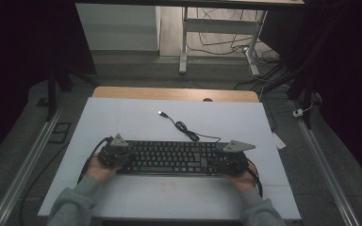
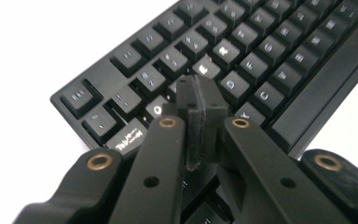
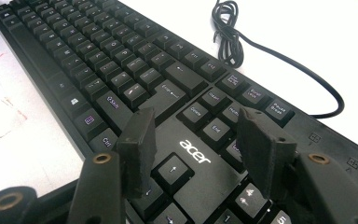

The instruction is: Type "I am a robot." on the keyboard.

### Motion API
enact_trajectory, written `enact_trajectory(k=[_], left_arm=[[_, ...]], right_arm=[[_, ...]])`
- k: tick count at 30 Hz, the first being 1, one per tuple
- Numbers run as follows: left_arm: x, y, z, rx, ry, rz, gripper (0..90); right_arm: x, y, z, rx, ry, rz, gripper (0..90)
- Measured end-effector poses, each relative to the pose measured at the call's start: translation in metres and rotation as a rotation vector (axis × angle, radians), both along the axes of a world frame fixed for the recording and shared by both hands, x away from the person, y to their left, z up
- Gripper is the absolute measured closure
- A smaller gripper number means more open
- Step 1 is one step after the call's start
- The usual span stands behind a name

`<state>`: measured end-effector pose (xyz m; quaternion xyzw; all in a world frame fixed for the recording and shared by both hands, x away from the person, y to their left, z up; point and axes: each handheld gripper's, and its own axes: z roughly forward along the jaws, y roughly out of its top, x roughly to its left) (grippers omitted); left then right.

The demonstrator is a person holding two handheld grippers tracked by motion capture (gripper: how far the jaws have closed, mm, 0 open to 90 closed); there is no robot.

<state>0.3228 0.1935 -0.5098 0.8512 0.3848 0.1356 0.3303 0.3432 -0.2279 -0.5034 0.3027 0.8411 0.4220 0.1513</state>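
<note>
Black, matte plastic keyboard (image 1: 172,157) with a coiled cable (image 1: 185,127) lies on the white tabletop (image 1: 122,117), left gripper (image 2: 200,100) clenched empty, right gripper (image 3: 193,140) spread wide above its arrow keys.

high: above, looking down | gripper views: close, low | shared: keyboard (image 1: 169,157)

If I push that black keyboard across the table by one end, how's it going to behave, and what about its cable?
The keyboard looks rigid and flat, so it would probably slide in one piece and swing round rather than tip or roll. Its keys would likely sink under the closed left gripper or the open right gripper. The thin, partly coiled cable looks floppy and would probably trail behind.
</note>
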Motion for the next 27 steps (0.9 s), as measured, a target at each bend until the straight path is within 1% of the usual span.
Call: enact_trajectory(k=[2, 4, 6, 9, 11, 13, 15, 18, 23, 27], left_arm=[[-0.001, 0.003, 0.002, -0.021, -0.003, 0.004, 87.2], [-0.001, 0.008, 0.004, -0.06, -0.006, 0.009, 82.1], [-0.003, 0.012, 0.008, -0.095, -0.016, 0.021, 75.3], [-0.004, 0.017, 0.011, -0.147, -0.026, 0.048, 61.4], [-0.005, 0.019, 0.013, -0.163, -0.031, 0.061, 53.6], [-0.005, 0.02, 0.014, -0.178, -0.029, 0.063, 47.4], [-0.006, 0.021, 0.016, -0.186, -0.027, 0.06, 43.5], [-0.006, 0.02, 0.017, -0.186, -0.028, 0.057, 39.9], [-0.006, 0.02, 0.017, -0.184, -0.023, 0.059, 37.1], [-0.007, 0.022, 0.018, -0.196, -0.025, 0.064, 35.8]], right_arm=[[0.0, 0.0, 0.0, 0.001, 0.0, 0.0, 47.9], [0.0, 0.0, 0.0, 0.005, -0.002, 0.001, 48.0], [-0.001, 0.0, 0.001, 0.006, -0.009, -0.002, 48.0], [-0.001, -0.001, 0.001, 0.013, -0.01, -0.003, 48.0], [-0.001, -0.001, 0.001, 0.014, -0.011, -0.003, 48.0], [-0.001, -0.001, 0.002, 0.018, -0.011, -0.002, 48.0], [-0.001, -0.001, 0.002, 0.015, -0.013, -0.003, 48.0], [0.0, -0.002, 0.002, 0.021, -0.013, -0.003, 48.0], [0.0, -0.002, 0.002, 0.023, -0.015, -0.004, 47.9], [0.0, -0.002, 0.002, 0.021, -0.016, -0.002, 47.9]])
